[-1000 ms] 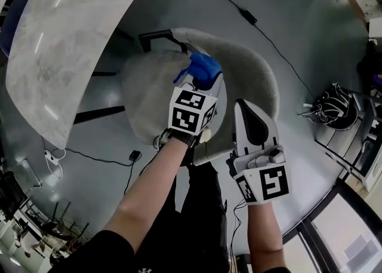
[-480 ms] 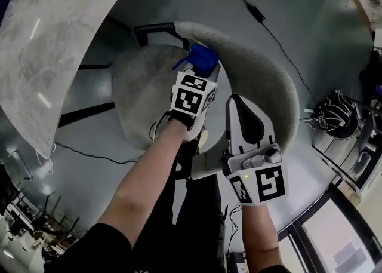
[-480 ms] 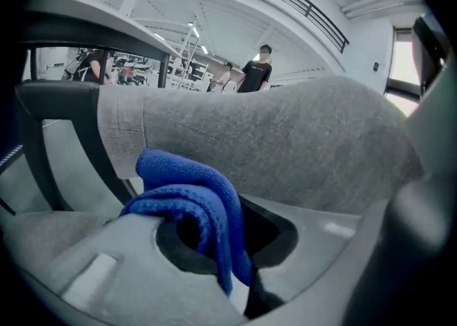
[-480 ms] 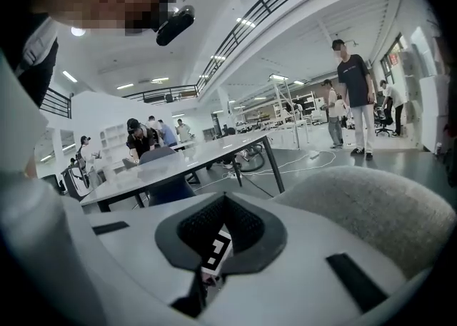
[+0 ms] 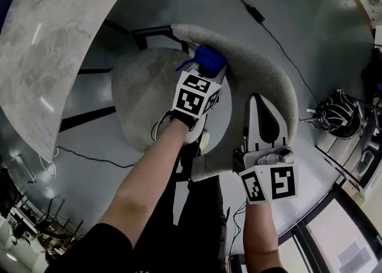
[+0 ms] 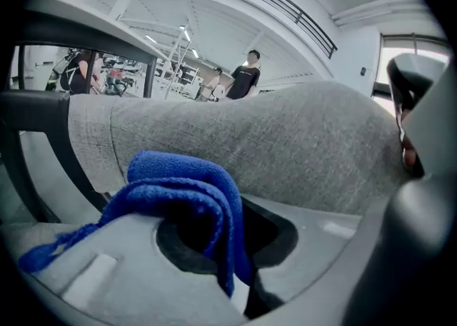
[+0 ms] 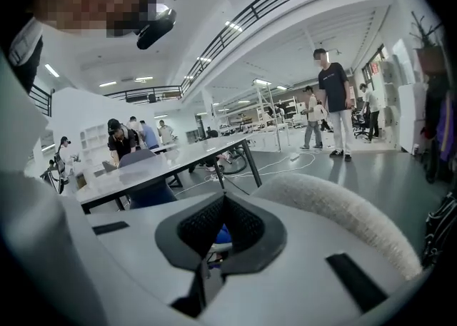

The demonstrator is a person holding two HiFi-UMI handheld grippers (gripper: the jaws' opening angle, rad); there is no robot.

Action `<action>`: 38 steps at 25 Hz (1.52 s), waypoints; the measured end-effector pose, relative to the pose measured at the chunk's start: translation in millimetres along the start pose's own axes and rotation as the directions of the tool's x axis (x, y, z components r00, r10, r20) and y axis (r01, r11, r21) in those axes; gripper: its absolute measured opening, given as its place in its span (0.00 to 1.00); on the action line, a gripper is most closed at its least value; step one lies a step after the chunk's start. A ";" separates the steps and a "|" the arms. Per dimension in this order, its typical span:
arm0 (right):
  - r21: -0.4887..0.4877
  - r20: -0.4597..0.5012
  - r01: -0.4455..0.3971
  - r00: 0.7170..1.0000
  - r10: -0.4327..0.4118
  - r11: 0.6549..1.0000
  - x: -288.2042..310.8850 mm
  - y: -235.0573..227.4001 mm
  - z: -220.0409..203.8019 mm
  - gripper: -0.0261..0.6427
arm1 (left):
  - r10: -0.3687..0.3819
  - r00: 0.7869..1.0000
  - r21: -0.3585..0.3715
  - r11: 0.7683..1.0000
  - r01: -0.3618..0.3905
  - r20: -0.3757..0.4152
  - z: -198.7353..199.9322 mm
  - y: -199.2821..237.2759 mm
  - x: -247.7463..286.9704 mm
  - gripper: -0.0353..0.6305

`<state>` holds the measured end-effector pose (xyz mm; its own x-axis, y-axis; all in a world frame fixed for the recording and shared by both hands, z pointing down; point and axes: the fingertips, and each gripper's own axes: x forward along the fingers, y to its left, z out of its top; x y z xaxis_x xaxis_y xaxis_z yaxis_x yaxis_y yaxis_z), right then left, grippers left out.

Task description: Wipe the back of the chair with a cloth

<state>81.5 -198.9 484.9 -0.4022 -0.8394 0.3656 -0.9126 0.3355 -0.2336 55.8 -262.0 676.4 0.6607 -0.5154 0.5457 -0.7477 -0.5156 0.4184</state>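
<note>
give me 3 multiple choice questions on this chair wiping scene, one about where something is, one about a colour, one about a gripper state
1. Where is the cloth?
A) on the floor
B) in the left gripper, by the chair's backrest
C) on the table

2. What colour is the cloth?
A) blue
B) red
C) white

3. On the right gripper, how do the jaws stand?
A) wide apart
B) shut on the cloth
C) together, nothing between them

Answers:
1 B: the left gripper view shows it pinched in the jaws in front of the grey backrest.
2 A: it is blue in every view.
3 C: the right gripper view shows the pads meeting with nothing gripped.
</note>
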 end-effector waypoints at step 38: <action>0.067 0.074 0.041 0.996 -0.046 0.997 -61.5 16.4 29.9 0.06 | -0.164 0.983 0.142 0.978 0.150 0.088 48.1 -90.4 -75.8 0.14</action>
<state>93.5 -154.6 431.7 -0.3534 -0.8831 0.3086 -0.9213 0.2714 -0.2784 76.5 -209.2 562.3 0.7775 -0.4822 0.4038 -0.6228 -0.6793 0.3881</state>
